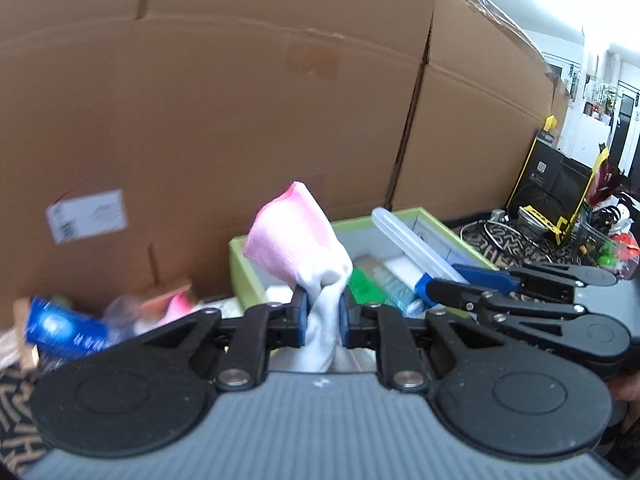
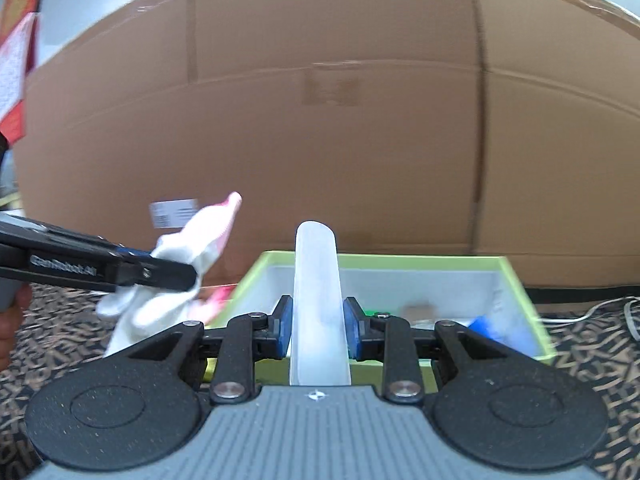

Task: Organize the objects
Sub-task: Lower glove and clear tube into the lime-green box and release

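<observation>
Left wrist view: my left gripper [image 1: 323,316] is clamped on a sock [image 1: 304,248], white with a pink toe, the blue pads [image 1: 301,316] pinching the white part so the pink end sticks up above the jaws. Behind it sits a green box [image 1: 240,276] with a grey inside, holding a green packet [image 1: 363,286] and some blurred items I can't name. My right gripper [image 1: 444,286] comes in from the right over the box, gripping a clear plastic tube case [image 1: 412,242] that slants across the box. To the left, a loose pile on the patterned cloth [image 1: 16,412]: a blue packet [image 1: 60,330], something pink, all blurred. A big cardboard box [image 1: 240,100] fills the background; a yellow-edged black case [image 1: 556,192] stands far right. Right wrist view: my right gripper [image 2: 318,328] is closed on the tube case [image 2: 318,304], which stands upright between the blue pads [image 2: 283,328], above the near edge of the green box [image 2: 520,276]. My left gripper [image 2: 184,276] enters from the left, holding the sock [image 2: 176,280] just beside the box's left wall, above the cloth [image 2: 592,336]. Something blue [image 2: 484,326] lies inside the box, blurred. Cardboard box [image 2: 360,140] behind.
</observation>
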Tool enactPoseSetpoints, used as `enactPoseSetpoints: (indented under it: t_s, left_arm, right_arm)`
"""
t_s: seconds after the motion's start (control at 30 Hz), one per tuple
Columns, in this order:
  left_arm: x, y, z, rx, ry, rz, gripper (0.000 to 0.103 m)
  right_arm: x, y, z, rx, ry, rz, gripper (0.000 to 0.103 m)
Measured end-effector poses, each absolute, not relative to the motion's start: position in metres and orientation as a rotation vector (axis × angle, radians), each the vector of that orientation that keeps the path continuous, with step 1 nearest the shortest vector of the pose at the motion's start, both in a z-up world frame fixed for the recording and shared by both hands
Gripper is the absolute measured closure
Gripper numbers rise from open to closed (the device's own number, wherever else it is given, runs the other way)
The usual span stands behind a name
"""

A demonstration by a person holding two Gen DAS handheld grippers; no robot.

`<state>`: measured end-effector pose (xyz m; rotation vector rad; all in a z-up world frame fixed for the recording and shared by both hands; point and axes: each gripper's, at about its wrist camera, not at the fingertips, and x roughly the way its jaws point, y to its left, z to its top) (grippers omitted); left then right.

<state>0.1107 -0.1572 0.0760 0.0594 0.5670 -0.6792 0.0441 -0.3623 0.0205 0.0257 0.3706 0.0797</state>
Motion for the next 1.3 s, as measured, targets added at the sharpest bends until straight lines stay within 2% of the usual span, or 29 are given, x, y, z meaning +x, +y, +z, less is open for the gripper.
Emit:
enactPoseSetpoints:
  t_s: [0.23, 0.57, 0.63, 0.67, 0.7, 0.73, 0.77, 0.8, 0.83, 0.87, 1.03, 1.1, 1.3]
  left_arm:
    - [0.151, -0.215, 0.070, 0.051, 0.571, -0.600, 0.088]
    - [0.187, -0.251, 0.023, 0.051, 0.667, -0.625, 0.087]
    - [0.189, -0.253, 0.015, 0.063, 0.678, -0.623, 0.078]
    - [0.190, -0.252, 0.011, 0.061, 0.685, -0.629, 0.055]
    - [0.190, -0.249, 0.009, 0.046, 0.685, -0.628, 0.031]
    - [0.188, -0.243, 0.008, 0.020, 0.668, -0.619, 0.024]
    - [0.185, -0.238, 0.009, -0.004, 0.644, -0.617, 0.017]
    - [0.182, -0.232, 0.011, -0.019, 0.626, -0.627, 0.013]
    - [0.178, -0.226, 0.013, -0.029, 0.616, -0.636, 0.011]
    - [0.174, -0.218, 0.017, -0.042, 0.607, -0.637, 0.002]
    - [0.148, -0.183, 0.036, -0.104, 0.525, -0.621, 0.000]
    - [0.136, -0.167, 0.039, -0.107, 0.508, -0.610, 0.000]
    - [0.113, -0.125, 0.034, -0.114, 0.523, -0.547, 0.000]
  right_arm:
    - [0.083, -0.394, 0.009, 0.004, 0.399, -0.013, 0.072]
    - [0.123, -0.398, -0.024, -0.036, 0.459, -0.017, 0.072]
    - [0.127, -0.398, -0.032, -0.043, 0.470, -0.017, 0.073]
    - [0.127, -0.398, -0.035, -0.044, 0.476, -0.016, 0.072]
    - [0.127, -0.398, -0.036, -0.047, 0.486, -0.016, 0.065]
    - [0.124, -0.401, -0.035, -0.048, 0.489, -0.021, 0.048]
    - [0.119, -0.403, -0.034, -0.048, 0.473, -0.030, 0.041]
    - [0.113, -0.406, -0.026, -0.050, 0.441, -0.041, 0.035]
    - [0.104, -0.405, -0.022, -0.053, 0.402, -0.054, 0.032]
    - [0.096, -0.405, -0.016, -0.049, 0.369, -0.065, 0.031]
    - [0.048, -0.397, 0.005, 0.013, 0.206, -0.081, 0.007]
    - [0.033, -0.391, 0.007, 0.043, 0.162, -0.069, 0.004]
    - [0.015, -0.357, -0.007, 0.087, 0.156, 0.033, 0.004]
